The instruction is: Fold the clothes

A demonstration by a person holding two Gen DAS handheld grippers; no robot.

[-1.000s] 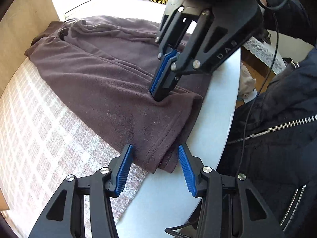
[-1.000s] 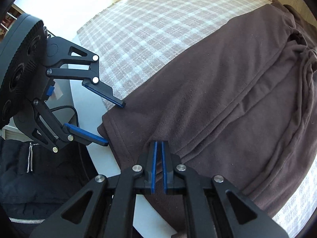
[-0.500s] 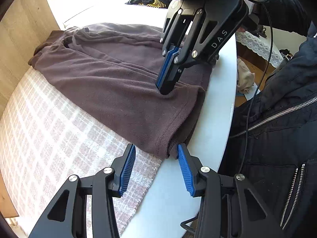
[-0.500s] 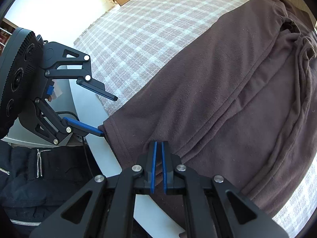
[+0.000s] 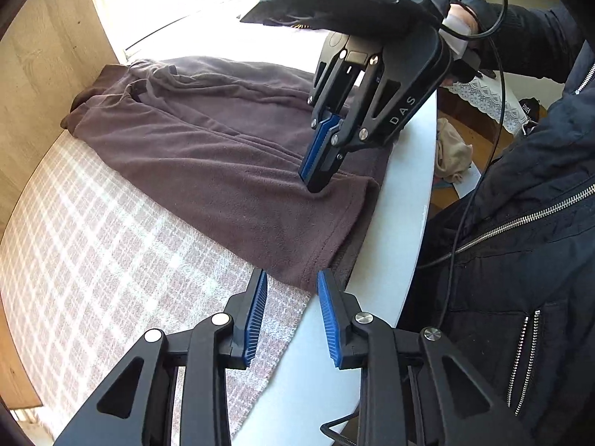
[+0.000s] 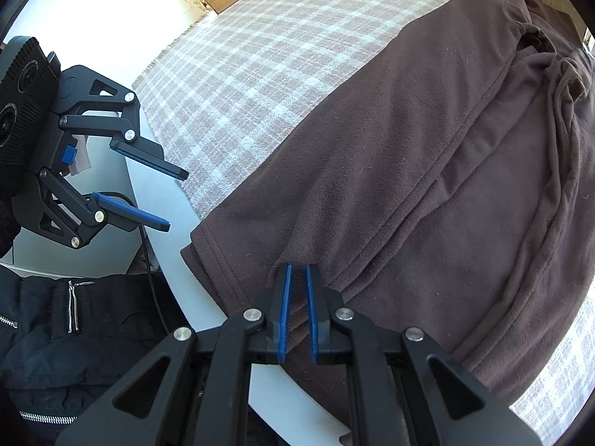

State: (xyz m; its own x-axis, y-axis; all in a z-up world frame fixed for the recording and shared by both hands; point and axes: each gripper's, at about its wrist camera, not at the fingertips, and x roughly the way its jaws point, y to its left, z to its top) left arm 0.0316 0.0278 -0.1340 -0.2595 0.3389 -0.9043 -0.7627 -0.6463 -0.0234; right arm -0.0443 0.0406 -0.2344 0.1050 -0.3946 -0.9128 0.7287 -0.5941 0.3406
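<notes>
Right tool [image 6: 297, 271] pinching brown garment [image 6: 409, 186]; left tool [image 5: 290, 278] released, closing, gap seen only in left view

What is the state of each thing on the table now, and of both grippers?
brown trousers: lying flat, legs together, hem at the near edge of the table.
checked cloth: spread flat under the trousers.
left gripper: open, jaws have just been closing, nothing between them, beside the hem.
right gripper: shut on a small ridge of trouser fabric near the hem.

garment: brown fleece trousers [image 5: 208, 156] | state: flat, legs side by side | hem: at table edge
</notes>
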